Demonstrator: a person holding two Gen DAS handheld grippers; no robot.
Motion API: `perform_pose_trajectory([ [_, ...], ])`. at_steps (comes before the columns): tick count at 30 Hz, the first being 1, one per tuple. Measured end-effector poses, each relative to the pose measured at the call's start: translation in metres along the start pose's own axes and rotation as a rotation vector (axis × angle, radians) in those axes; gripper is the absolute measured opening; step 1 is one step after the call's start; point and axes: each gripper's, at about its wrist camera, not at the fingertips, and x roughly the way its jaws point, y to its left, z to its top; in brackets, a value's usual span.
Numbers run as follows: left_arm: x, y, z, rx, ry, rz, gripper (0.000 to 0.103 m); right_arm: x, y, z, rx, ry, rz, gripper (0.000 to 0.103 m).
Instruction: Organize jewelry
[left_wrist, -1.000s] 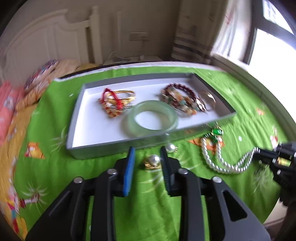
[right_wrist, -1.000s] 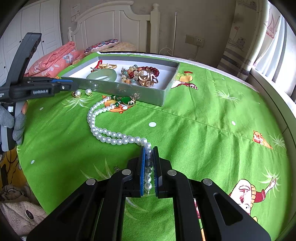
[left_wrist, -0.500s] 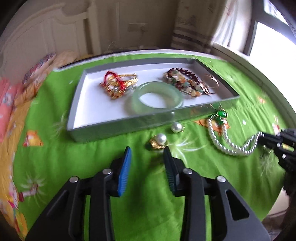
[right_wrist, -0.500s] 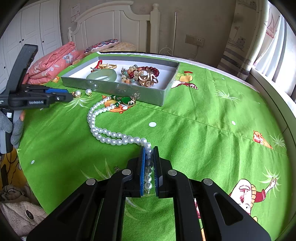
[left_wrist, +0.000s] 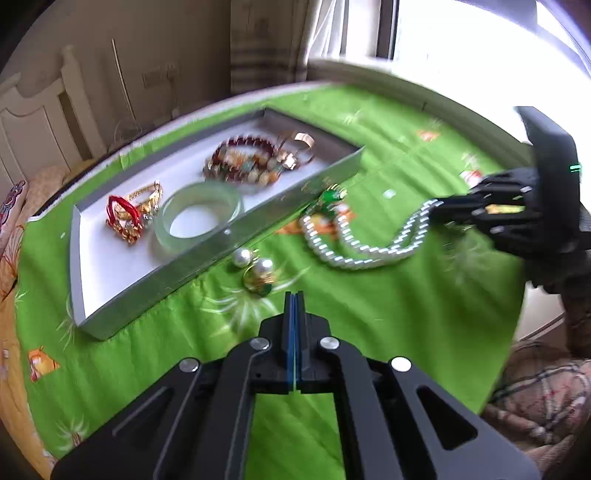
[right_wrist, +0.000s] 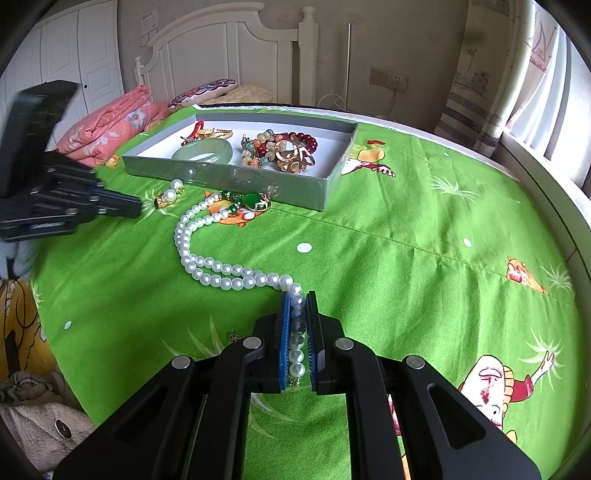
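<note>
A grey tray (left_wrist: 207, 254) (right_wrist: 236, 177) on the green cloth holds a jade bangle (left_wrist: 199, 214) (right_wrist: 203, 153), red-and-gold bracelets (left_wrist: 129, 216) and beaded bracelets (left_wrist: 251, 162) (right_wrist: 280, 147). A pearl necklace (left_wrist: 354, 251) (right_wrist: 214, 266) with a green pendant (right_wrist: 253, 202) lies in front of the tray. My right gripper (right_wrist: 297, 306) (left_wrist: 439, 212) is shut on the necklace's end. Two pearl earrings (left_wrist: 255, 269) (right_wrist: 168, 195) lie by the tray's front wall. My left gripper (left_wrist: 294, 295) (right_wrist: 133, 206) is shut and empty, just short of the earrings.
The green printed cloth (right_wrist: 406, 258) covers a round table. A bed with pink bedding (right_wrist: 107, 129) and a white headboard (right_wrist: 221, 55) stands behind. A curtain and window (left_wrist: 461, 48) are at the right.
My left gripper has closed its fingers and drawn back from the earrings, swinging its view to the right. The right gripper still holds the necklace end in the same place.
</note>
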Motion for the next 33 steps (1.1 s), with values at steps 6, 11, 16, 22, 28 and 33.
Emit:
perform_pose_trajectory([
  [6, 0.001, 0.018, -0.013, -0.083, -0.021, 0.016, 0.001, 0.000, -0.001, 0.000, 0.005, 0.000, 0.005, 0.009],
  [11, 0.010, 0.018, -0.006, -0.087, -0.047, 0.004, 0.054, 0.000, -0.001, 0.000, 0.004, 0.000, 0.004, 0.009],
  [16, 0.029, 0.008, 0.006, -0.032, 0.005, 0.024, 0.042, 0.000, -0.001, 0.000, 0.007, 0.000, 0.008, 0.009],
  [22, 0.027, 0.026, 0.005, -0.137, -0.002, 0.027, 0.015, 0.001, -0.002, 0.000, 0.016, 0.001, 0.021, 0.010],
  [28, 0.023, 0.016, 0.005, -0.120, -0.035, 0.096, 0.015, 0.001, -0.004, 0.001, 0.019, 0.001, 0.030, 0.011],
  [33, -0.003, 0.013, 0.016, -0.110, -0.130, 0.112, 0.015, 0.001, -0.003, 0.001, 0.019, 0.001, 0.029, 0.012],
])
